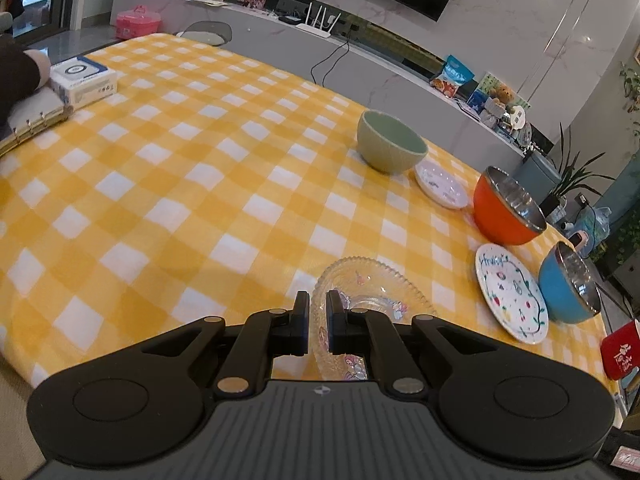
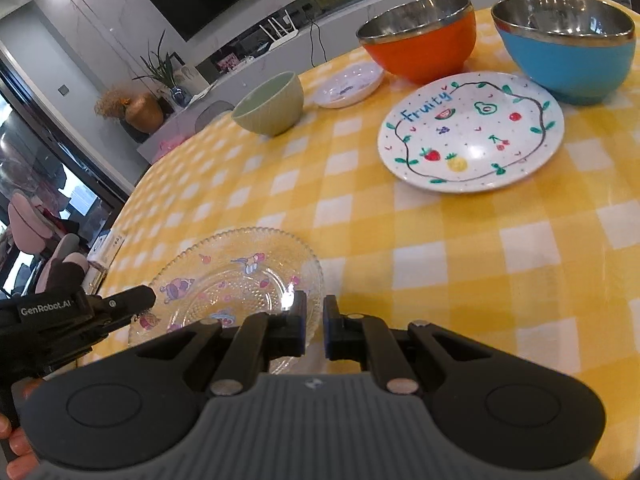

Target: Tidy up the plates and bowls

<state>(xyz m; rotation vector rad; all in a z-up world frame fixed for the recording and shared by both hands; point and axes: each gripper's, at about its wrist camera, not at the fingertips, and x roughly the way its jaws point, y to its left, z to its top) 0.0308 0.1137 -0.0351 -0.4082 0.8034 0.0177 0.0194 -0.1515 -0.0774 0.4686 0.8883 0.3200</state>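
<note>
1. Left wrist view: your left gripper is clamped on the glass plate rim, at 6 o'clock on the table.
2. Your right gripper pinches the opposite rim.
3. Risk: uneven pulling could crack or drop it; the Fruity plate sits at 1 o'clock.

Glass plate lies on tablecloth, nearest the cameras. Left gripper clamps its near-left rim, right gripper its near-right rim. Beyond plate, to the right: fruit plate. Behind that, two metal-lined bowls side by side, one left of other. Small plate sits left of those, w/ ceramic bowl further left. In left wrist view, box on binder at far left edge.
</note>
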